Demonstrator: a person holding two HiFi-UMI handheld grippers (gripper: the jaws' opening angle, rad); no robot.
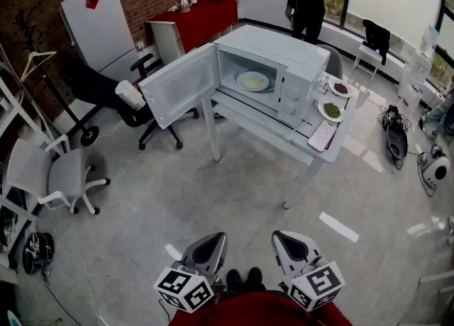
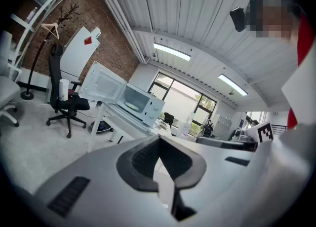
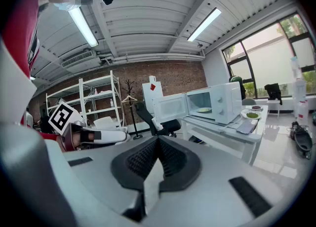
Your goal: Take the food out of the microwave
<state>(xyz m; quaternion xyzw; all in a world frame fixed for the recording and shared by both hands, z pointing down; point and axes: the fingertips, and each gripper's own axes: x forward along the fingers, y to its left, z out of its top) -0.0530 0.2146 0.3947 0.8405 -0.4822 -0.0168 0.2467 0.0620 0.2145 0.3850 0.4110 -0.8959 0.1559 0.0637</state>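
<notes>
A white microwave (image 1: 284, 62) stands on a white table (image 1: 284, 131) across the room, its door (image 1: 181, 85) swung wide open to the left. Inside lies a plate of pale food (image 1: 253, 80). Both gripper views show the same microwave (image 2: 143, 103) (image 3: 217, 103) far off, with the plate (image 3: 203, 110) inside it. My left gripper (image 1: 213, 238) and right gripper (image 1: 285, 238) are low by my body, far from the table. Each one (image 2: 159, 143) (image 3: 158, 141) is shut with nothing between the pads.
Right of the microwave sit a plate of green food (image 1: 331, 110), a plate of dark red food (image 1: 340, 88) and a pink flat object (image 1: 323, 135). A black office chair (image 1: 135, 101) stands by the door, a grey chair (image 1: 60, 172) at left. A person (image 1: 308, 6) stands behind.
</notes>
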